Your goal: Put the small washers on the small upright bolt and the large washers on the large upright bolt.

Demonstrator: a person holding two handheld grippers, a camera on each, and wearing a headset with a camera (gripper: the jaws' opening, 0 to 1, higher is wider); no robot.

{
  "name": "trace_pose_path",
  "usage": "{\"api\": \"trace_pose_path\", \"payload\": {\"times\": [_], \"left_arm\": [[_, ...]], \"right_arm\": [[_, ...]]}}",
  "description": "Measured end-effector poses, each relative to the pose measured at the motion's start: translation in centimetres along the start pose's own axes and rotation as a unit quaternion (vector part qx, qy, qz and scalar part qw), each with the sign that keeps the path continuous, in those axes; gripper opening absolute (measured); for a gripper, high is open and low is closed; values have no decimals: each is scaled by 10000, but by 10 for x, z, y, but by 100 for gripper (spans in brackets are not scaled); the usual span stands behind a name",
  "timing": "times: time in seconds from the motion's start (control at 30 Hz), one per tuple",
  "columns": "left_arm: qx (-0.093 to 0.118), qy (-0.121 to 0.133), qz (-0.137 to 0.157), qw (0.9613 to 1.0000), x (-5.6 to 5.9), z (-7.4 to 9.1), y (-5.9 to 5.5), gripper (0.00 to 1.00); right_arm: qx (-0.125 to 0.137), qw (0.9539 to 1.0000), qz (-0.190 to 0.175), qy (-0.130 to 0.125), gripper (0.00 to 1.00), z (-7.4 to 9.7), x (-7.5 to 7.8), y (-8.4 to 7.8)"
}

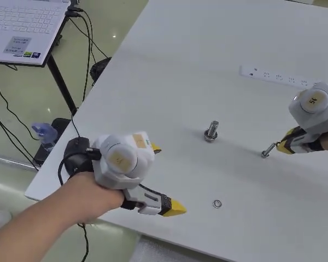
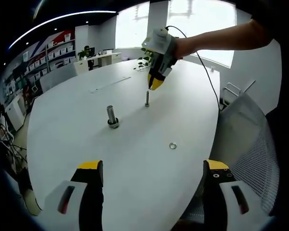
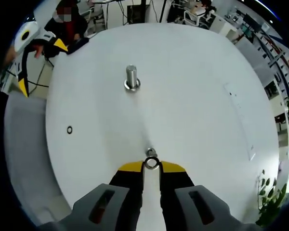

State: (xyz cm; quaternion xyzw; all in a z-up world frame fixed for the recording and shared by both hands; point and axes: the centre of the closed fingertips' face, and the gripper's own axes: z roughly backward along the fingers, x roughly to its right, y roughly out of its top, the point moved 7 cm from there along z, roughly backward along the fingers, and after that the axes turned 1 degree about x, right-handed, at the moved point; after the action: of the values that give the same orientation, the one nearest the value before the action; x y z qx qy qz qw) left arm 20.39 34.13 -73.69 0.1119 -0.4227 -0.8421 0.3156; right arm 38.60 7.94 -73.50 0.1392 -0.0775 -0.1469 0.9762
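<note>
In the head view the grip of the right gripper (image 1: 281,147) is unclear; its own view shows jaws pinching 1 washer (image 3: 145,164) at the small bolt (image 3: 151,153). The left gripper (image 1: 166,177) gapes near 1 loose washer (image 1: 217,204).

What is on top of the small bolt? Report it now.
The right hand-held gripper holds a washer right at the top of the small bolt. Its tips cover the shaft there, so whether the washer is already threaded on cannot be seen.
</note>
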Motion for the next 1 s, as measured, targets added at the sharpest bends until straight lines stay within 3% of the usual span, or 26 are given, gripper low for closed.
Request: {"api": "trace_pose_path", "payload": {"times": [1.0], "left_arm": [[-46,-31,82,10000,-6,-3,-4,84]], "right_arm": [[-235,9996,68,142,12,-23,5,3]]}}
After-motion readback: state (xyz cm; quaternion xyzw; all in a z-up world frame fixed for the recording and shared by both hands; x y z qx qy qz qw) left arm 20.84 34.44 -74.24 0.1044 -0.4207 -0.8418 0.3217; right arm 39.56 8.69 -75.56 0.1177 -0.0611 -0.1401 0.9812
